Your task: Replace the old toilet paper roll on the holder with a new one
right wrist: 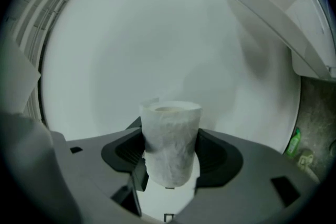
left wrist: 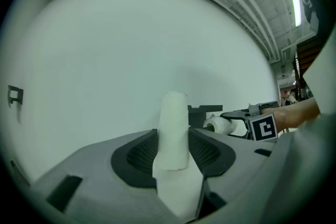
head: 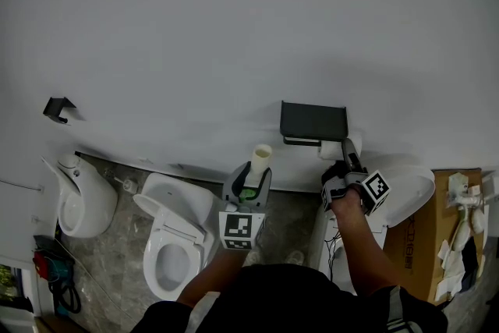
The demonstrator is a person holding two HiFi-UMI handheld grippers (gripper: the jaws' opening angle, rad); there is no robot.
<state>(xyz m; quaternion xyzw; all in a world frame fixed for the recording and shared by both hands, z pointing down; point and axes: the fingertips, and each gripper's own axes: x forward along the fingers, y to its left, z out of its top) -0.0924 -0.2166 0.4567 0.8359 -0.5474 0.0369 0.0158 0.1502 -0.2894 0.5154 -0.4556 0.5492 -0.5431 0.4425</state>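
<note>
My left gripper [head: 253, 169] is shut on a thin, nearly used-up toilet roll [head: 262, 157], which stands upright between the jaws and reaches above them. In the left gripper view that thin roll [left wrist: 173, 131] fills the gap between the pads. My right gripper [head: 344, 153] is shut on a fuller white toilet roll [head: 330, 150], held just below the right end of the black wall holder [head: 313, 122]. The right gripper view shows this fuller roll [right wrist: 170, 141] clamped upright before the white wall. The left gripper view also catches the holder [left wrist: 201, 112] and the fuller roll [left wrist: 217, 124].
A white toilet [head: 175, 246] with its seat down sits below my left gripper, and a urinal [head: 82, 199] is further left. A black hook [head: 58, 109] is on the wall. A white basin [head: 411, 195] and a cardboard box [head: 448, 234] stand at the right.
</note>
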